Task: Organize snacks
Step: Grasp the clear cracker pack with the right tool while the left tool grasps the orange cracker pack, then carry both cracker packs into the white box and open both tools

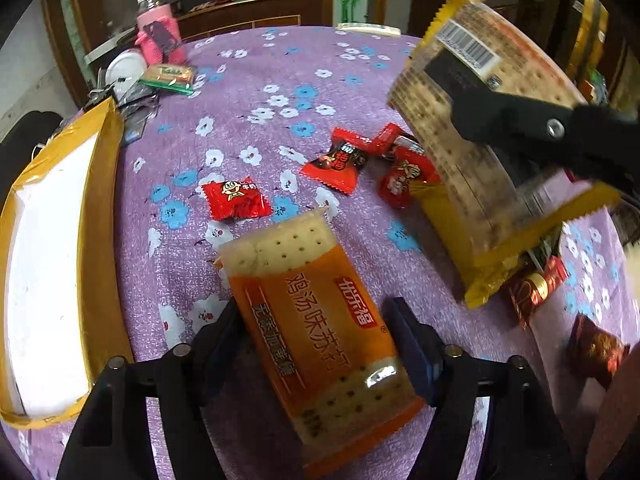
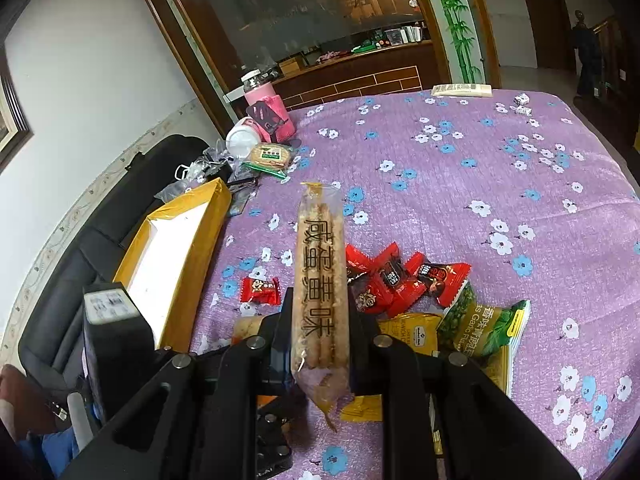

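An orange soda-cracker pack [image 1: 316,320] lies flat on the purple flowered cloth [image 1: 248,80], between the fingers of my left gripper [image 1: 316,312]. The jaws stand open and the pads sit close beside the pack's long edges. My right gripper [image 2: 320,300] is shut on a clear, yellow-ended cracker pack [image 2: 320,264], held on edge above the cloth. In the left wrist view that pack [image 1: 452,160] hangs at the upper right with one black finger [image 1: 472,96] across it. A yellow-taped box [image 1: 92,208] with a white inside lies open at the left.
Red candies [image 1: 236,198] [image 2: 400,276] lie loose mid-table. A green pea pack [image 2: 480,324] and a yellow pack [image 2: 408,332] sit under the right gripper. A pink bottle [image 2: 268,108], a white tub and a biscuit pack [image 2: 270,156] crowd the far left corner. A hand [image 2: 16,396] shows at lower left.
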